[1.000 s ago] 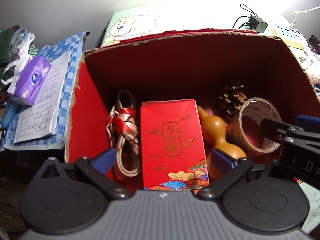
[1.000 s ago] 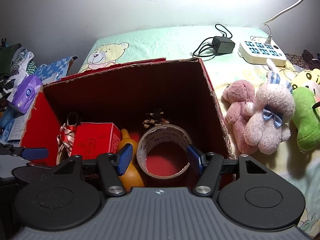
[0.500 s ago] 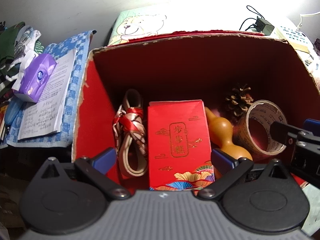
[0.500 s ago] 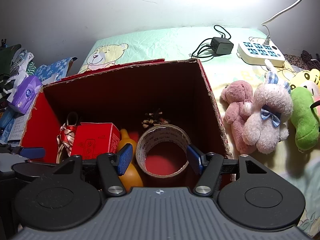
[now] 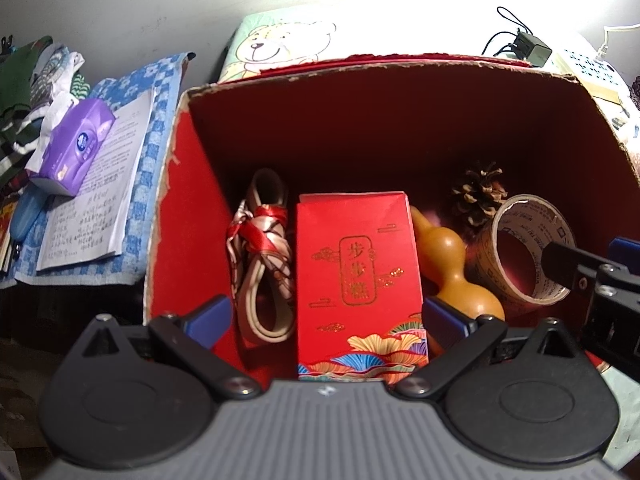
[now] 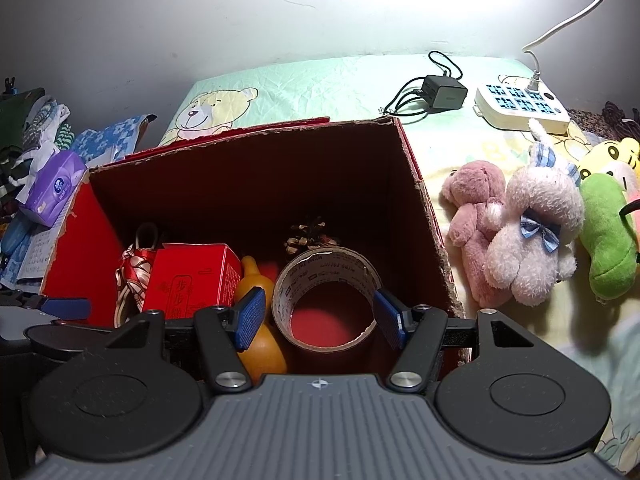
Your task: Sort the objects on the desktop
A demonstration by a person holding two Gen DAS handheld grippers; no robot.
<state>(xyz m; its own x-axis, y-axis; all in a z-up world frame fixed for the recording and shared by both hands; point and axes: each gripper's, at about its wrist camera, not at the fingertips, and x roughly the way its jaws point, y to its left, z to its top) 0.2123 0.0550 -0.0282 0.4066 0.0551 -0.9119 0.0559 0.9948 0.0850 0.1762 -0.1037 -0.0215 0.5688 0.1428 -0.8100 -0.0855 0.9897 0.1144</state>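
Note:
An open red cardboard box (image 5: 180,216) (image 6: 424,200) holds a red gift packet (image 5: 356,276) (image 6: 188,280), a ribbon-tied strap bundle (image 5: 264,256) (image 6: 134,276), an orange gourd (image 5: 448,264) (image 6: 260,340), a pine cone (image 5: 480,196) (image 6: 308,234) and a roll of tape (image 5: 528,248) (image 6: 326,276). My left gripper (image 5: 326,314) hovers open above the red packet, holding nothing. My right gripper (image 6: 320,316) is open above the tape roll, its fingers on either side of it and apart from it.
Left of the box lie a purple tissue pack (image 5: 72,148) (image 6: 50,188) on papers (image 5: 96,192) and a blue cloth. Right of it, plush toys (image 6: 532,232), a power strip (image 6: 520,104) and a charger (image 6: 444,92) rest on the bear-print sheet (image 6: 320,88).
The left wrist view has shifted: the box and its contents sit a little further right in the frame. The right gripper has barely moved. Both stay open.

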